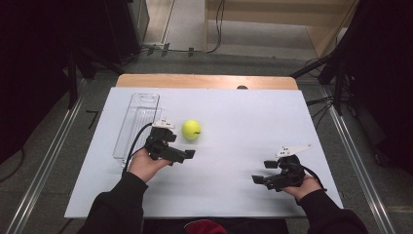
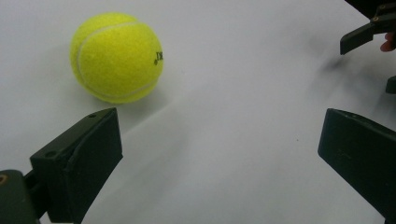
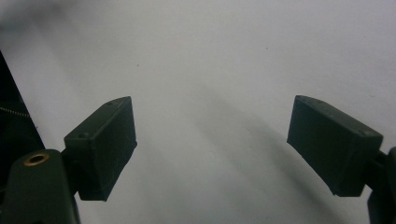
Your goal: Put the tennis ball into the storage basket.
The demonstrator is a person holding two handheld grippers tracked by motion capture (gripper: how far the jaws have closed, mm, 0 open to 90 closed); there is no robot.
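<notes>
Now left tool (image 1: 186,146), jaws wide, sits just beside tennis ball (image 1: 191,129).

A clear plastic tray (image 1: 138,124) lies lengthwise near the left edge of the white table (image 1: 243,117).

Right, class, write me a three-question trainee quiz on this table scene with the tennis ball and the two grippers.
1. True or false: the tennis ball is held between the jaws of the left gripper.
2. What lies on the table to the left of the ball: A) a clear plastic tray, B) a red cup, C) a book?
3. Fill in: the jaws of the right gripper stand ____.

Key: 1 false, it rests on the table apart from them; 2 A; 3 open.
</notes>
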